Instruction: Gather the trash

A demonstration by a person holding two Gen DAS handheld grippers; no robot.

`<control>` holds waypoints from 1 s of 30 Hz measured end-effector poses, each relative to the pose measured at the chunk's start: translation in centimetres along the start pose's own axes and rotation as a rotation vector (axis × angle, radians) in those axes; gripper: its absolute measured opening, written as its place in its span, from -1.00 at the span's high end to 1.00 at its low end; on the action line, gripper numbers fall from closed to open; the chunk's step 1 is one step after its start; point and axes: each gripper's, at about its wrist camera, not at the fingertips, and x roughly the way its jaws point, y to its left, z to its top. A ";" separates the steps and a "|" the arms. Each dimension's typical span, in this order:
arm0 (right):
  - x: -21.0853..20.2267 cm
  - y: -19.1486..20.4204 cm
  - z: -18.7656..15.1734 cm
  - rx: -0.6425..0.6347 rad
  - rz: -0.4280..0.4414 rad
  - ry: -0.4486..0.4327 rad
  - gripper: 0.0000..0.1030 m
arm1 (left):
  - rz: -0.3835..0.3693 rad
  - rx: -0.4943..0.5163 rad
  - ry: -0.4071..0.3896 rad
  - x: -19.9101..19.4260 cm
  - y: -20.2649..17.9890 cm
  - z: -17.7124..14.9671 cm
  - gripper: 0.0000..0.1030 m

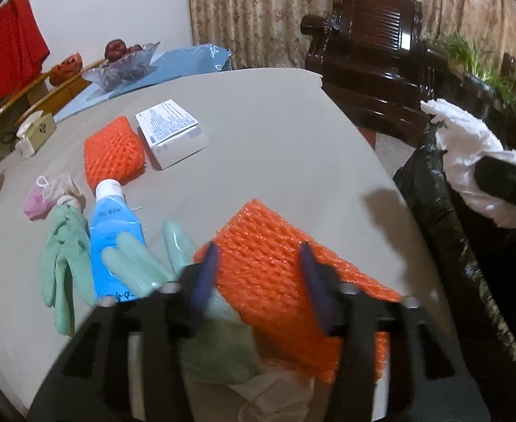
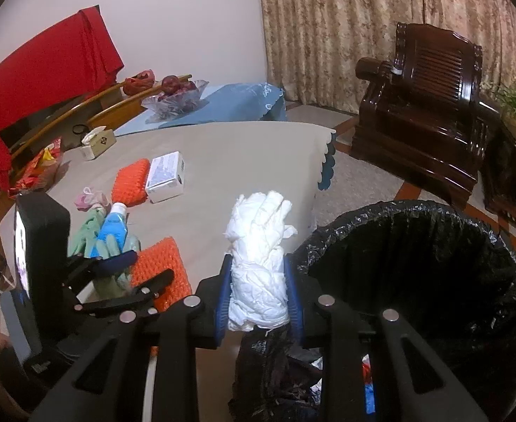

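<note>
Right gripper [image 2: 258,293] clamped on crumpled white tissue [image 2: 259,263] at lower centre beside black-lined bin [image 2: 416,253], left gripper [image 1: 258,274] spread above orange foam net [image 1: 293,281], lower centre, contact indeterminate.

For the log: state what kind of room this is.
Probably a home living or dining room: a carved dark wooden armchair, patterned curtains, and a glass fruit bowl on a side table.

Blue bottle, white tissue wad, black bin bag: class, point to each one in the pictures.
blue bottle [image 1: 112,239], left wrist view, on its blue body.
white tissue wad [image 2: 259,260], right wrist view, on its crumpled middle.
black bin bag [image 2: 434,246], right wrist view, on its inner wall.
</note>
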 end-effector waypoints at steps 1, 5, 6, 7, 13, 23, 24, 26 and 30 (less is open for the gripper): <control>0.0 0.0 0.0 0.002 0.000 0.002 0.46 | 0.004 0.002 -0.002 0.0 0.0 0.0 0.56; 0.1 -0.2 -0.1 0.014 0.006 0.004 0.46 | -0.007 -0.005 -0.017 -0.3 0.5 0.5 1.00; 0.0 -0.2 -0.1 0.013 0.004 0.001 0.46 | -0.010 -0.015 -0.034 -0.8 0.7 0.7 1.00; -0.1 -0.2 -0.1 0.012 0.003 -0.002 0.46 | -0.016 -0.026 -0.051 -1.4 0.9 1.0 1.00; -1.3 -0.2 0.5 0.012 0.000 -0.037 0.46 | -0.072 -0.057 -0.191 -6.4 1.6 2.7 1.00; -3.0 0.2 -0.1 0.005 0.006 -0.051 0.46 | -0.105 -0.016 -0.156 -8.6 1.2 0.2 0.99; -3.1 0.2 -0.3 0.006 0.008 -0.050 0.46 | -0.104 -0.011 -0.148 -8.7 1.4 -0.5 0.98; -3.4 0.3 -0.7 0.006 0.011 -0.045 0.46 | -0.092 0.002 -0.129 -8.8 1.5 -1.8 0.91; -3.6 0.6 -1.5 0.008 0.017 -0.032 0.46 | -0.078 -0.001 -0.088 -8.7 2.0 -3.5 0.36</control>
